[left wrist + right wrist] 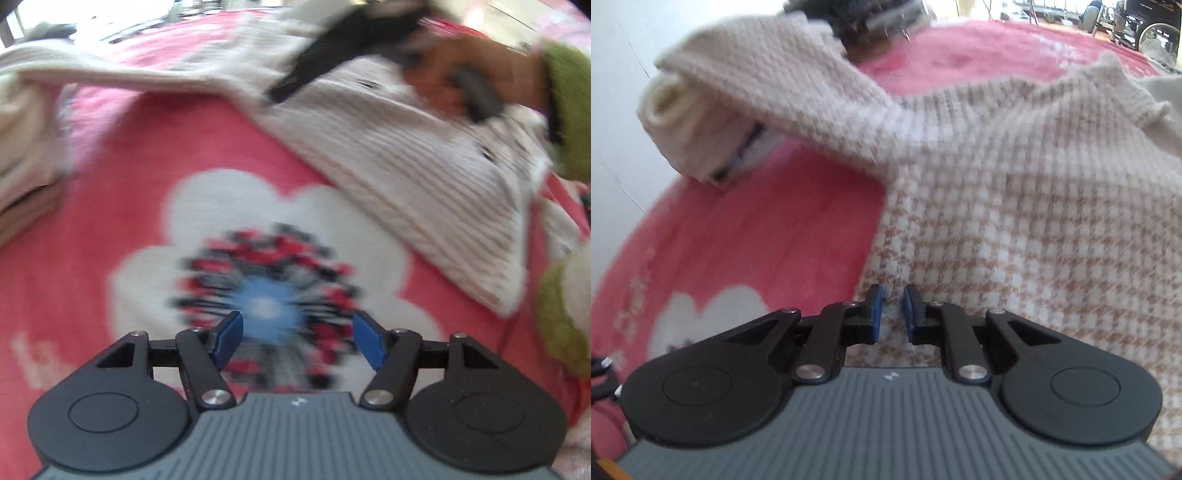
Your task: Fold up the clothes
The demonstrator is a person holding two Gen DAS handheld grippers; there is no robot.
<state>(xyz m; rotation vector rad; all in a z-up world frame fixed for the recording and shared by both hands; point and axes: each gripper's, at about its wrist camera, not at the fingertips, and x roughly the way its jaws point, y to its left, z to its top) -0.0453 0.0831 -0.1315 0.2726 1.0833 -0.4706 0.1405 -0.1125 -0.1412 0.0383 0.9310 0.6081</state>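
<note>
**Soft knit sweater, held at its edge by my right gripper**

Left wrist view: my left gripper (297,338) has its blue pads wide apart and holds nothing. Directly under it is only the pink bedspread (122,155) with a big white flower (229,206). The sweater (406,173), cream and ribbed-looking with small dark buttons, lies ahead and to the right of this gripper, well apart from the pads. Above it I see the other gripper and the hand (461,74) that carries it, with a green sleeve (569,110). The picture is blurred, so fine details I cannot give.

Right wrist view: my right gripper (894,312) has its pads nearly together, and the sweater edge sits pinched between them, as far as I can judge. The cloth spreads ahead and to the right of the pads. One sleeve (768,96) hangs lifted ahead and to the left, its cuff rolled, above the bedspread.

I judge the knit to be light, very soft and stretchy, not slippery and not fragile. It will sag and bend wherever it is not supported. A hold at a hem, a shoulder seam or a cuff, where the fabric is doubled, should be the most secure; a pinch in the middle would only pull up a tent of cloth.
</note>
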